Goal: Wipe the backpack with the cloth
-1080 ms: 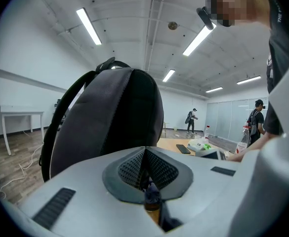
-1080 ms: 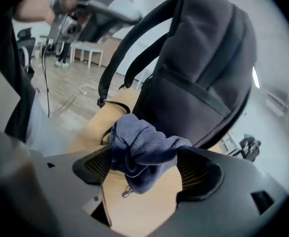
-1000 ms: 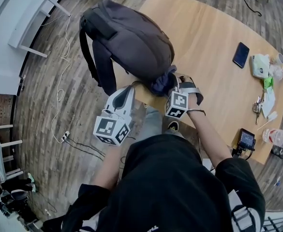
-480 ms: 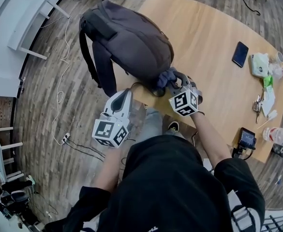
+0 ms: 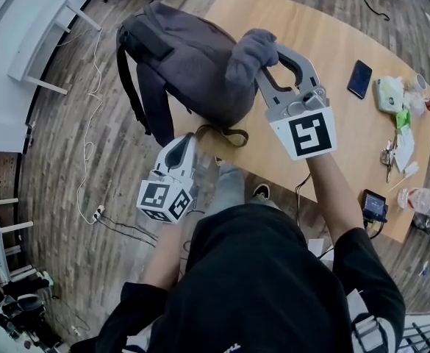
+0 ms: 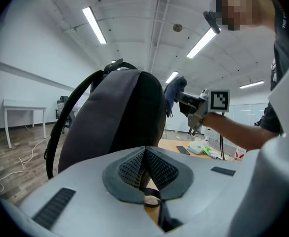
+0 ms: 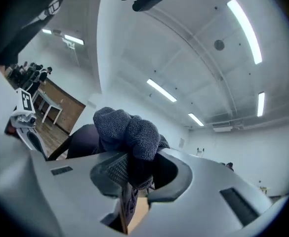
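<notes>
- Head view: the backpack (image 5: 200, 65) stands upright on the near corner of the counter (image 5: 325, 35), with part of it apparently hanging over the floor (image 5: 90, 175). The right gripper (image 5: 264, 65) holds the cloth (image 5: 248, 50) at the bag's upper side, and I cannot tell whether they touch. A hard stroke toward the edge could tip the bag off. The left gripper (image 5: 190, 137) sits at a strap (image 5: 226, 134) by the bag's base. The phone (image 5: 359, 79) and keys (image 5: 389, 157) lie well apart at the right and block nothing. A cable (image 5: 91, 134) trails on the floor.
- Left gripper view: the jaws are pressed together with the thin strap caught low between the pads. If that webbing slides out, the bag loses its anchor while being rubbed. The backpack fills the view just ahead.
- Right gripper view: the jaws have just been closing and stand narrow, pinching a bunched fold of cloth. Most of the cloth bulges above the pads. The bite looks small, so drag on the bag's fabric could pull it loose. A lump this tight would wipe only a thin stripe, and the hard jaw tips might scrape the bag.
</notes>
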Action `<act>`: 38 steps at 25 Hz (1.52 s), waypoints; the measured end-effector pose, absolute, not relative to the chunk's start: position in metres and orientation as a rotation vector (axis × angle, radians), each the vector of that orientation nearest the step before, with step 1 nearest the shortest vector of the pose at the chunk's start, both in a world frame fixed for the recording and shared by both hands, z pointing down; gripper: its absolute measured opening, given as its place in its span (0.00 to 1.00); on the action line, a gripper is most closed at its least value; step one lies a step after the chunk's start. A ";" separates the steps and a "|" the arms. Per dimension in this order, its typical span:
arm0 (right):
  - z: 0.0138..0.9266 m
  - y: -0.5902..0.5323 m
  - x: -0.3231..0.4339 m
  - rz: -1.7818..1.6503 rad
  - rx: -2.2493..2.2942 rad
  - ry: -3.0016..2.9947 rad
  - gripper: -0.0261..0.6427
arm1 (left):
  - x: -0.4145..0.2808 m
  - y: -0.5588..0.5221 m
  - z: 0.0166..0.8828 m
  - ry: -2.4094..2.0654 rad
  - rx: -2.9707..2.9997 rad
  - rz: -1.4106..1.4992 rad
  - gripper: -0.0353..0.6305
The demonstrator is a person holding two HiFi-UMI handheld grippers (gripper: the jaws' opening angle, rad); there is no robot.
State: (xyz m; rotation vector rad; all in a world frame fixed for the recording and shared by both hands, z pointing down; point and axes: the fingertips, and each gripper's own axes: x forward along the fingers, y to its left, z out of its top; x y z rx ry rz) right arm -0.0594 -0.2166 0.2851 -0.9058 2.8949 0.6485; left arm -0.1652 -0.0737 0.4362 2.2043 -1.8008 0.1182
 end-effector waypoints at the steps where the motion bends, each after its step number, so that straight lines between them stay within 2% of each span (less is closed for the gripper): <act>1: 0.273 -0.216 -0.068 0.688 -0.874 2.920 0.17 | -0.165 -0.074 0.436 -1.802 2.205 0.115 0.08; 6: 0.273 -0.203 -0.124 0.886 -0.637 3.074 0.17 | -0.164 -0.074 0.432 -1.810 2.207 0.102 0.08; 13: 0.287 -0.178 -0.117 0.964 -0.610 3.057 0.17 | -0.166 -0.071 0.434 -1.816 2.192 0.088 0.08; 26: 0.472 -0.164 -0.101 0.405 -0.743 3.322 0.17 | -0.170 -0.067 0.441 -1.815 2.166 0.096 0.08; 38: 0.509 -0.159 -0.093 -0.046 -0.886 3.199 0.17 | -0.175 -0.055 0.442 -1.839 2.143 0.103 0.08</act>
